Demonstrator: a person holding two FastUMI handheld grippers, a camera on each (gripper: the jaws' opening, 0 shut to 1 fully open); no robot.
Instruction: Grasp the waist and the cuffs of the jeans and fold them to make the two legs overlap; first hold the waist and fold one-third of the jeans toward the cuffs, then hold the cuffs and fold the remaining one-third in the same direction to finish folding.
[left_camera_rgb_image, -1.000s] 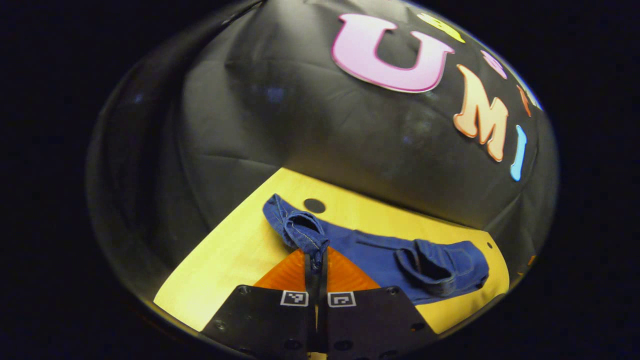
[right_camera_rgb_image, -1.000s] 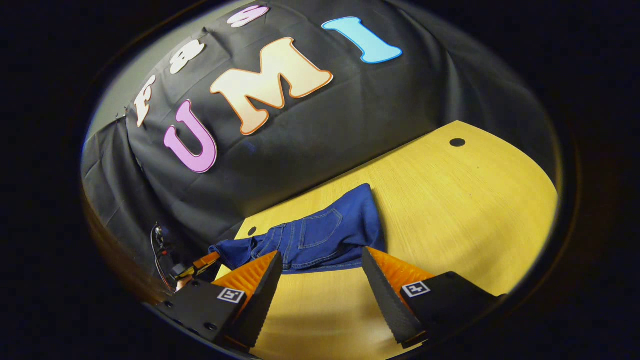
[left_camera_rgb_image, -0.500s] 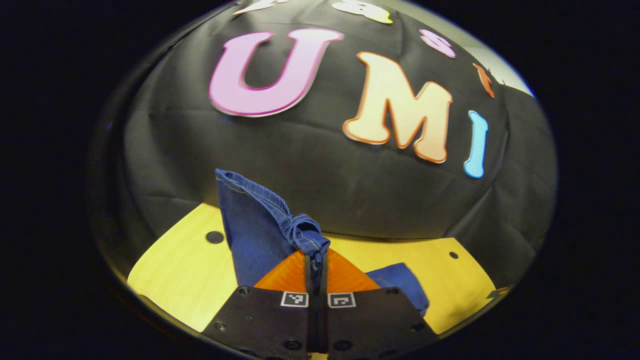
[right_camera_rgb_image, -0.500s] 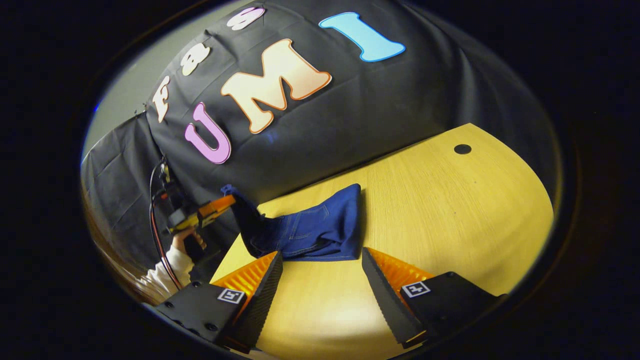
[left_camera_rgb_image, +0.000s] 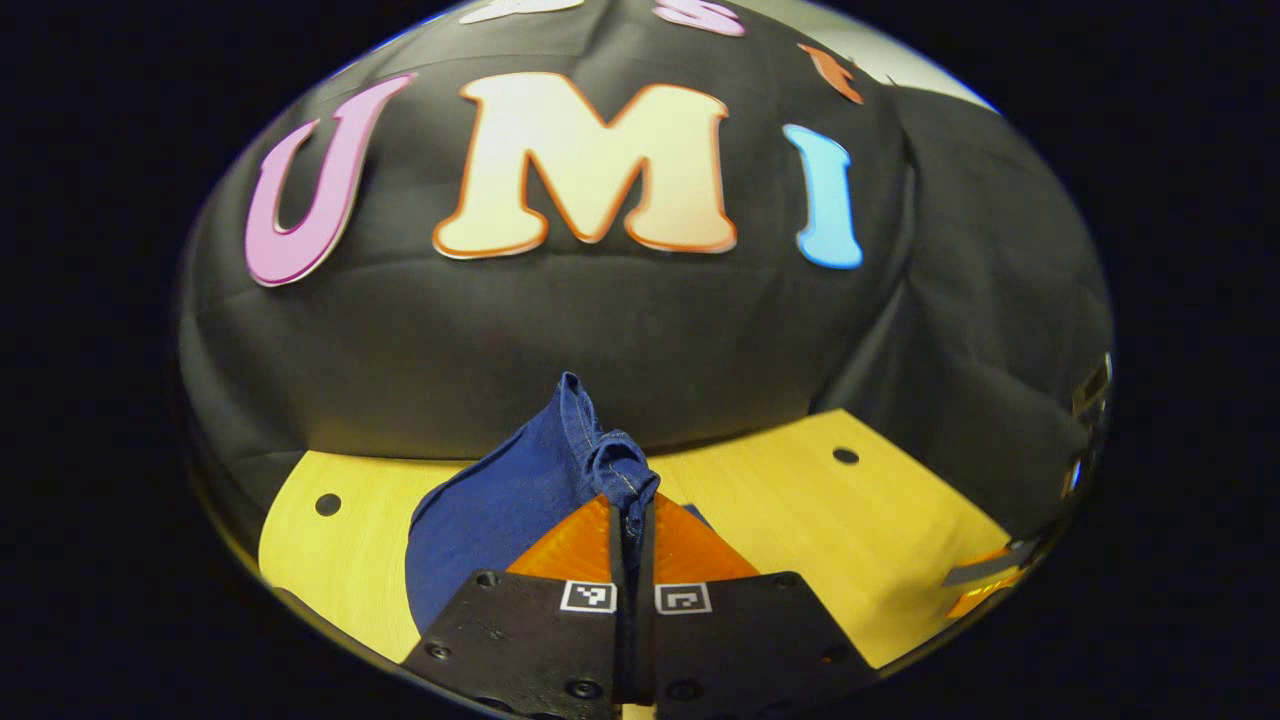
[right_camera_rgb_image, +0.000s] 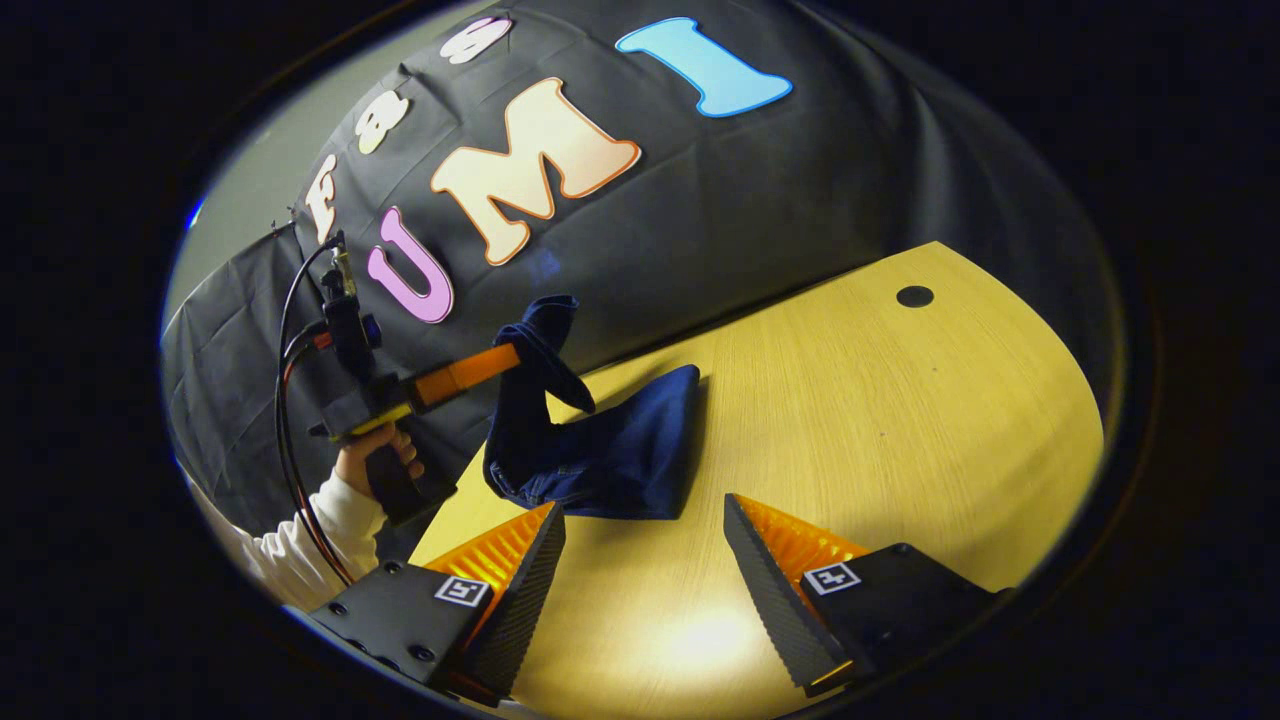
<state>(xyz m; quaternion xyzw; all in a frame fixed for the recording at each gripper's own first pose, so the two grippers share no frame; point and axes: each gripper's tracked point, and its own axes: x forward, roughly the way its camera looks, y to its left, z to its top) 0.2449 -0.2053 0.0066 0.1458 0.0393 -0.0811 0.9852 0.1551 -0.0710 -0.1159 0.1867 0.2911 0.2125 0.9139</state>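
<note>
Jeans (right_camera_rgb_image: 600, 450) hang lifted at one end, pinched tight in the left gripper (left_camera_rgb_image: 632, 510) so that part can swing over the rest lying on the table (right_camera_rgb_image: 900, 400). Right gripper (right_camera_rgb_image: 645, 560) hovers near, spread wide and empty.

On the table (right_camera_rgb_image: 900, 420), which runs up against the booth's cloth wall (right_camera_rgb_image: 760, 200) behind it, the jeans (right_camera_rgb_image: 610, 455) lie bunched near the left end, one part raised off the surface and caught at the tip of the left gripper (right_camera_rgb_image: 515, 355), which reaches in from the left, above the table's edge, in a person's hand (right_camera_rgb_image: 375, 455). In the left gripper view, that gripper (left_camera_rgb_image: 632, 510) has its fingers closed together on a gathered fold of the jeans (left_camera_rgb_image: 520, 500), the rest draping down to the left onto the table (left_camera_rgb_image: 820, 530). The right gripper (right_camera_rgb_image: 645, 520), fingers spread apart, hangs over the table just in front of the jeans, not touching them.
</note>
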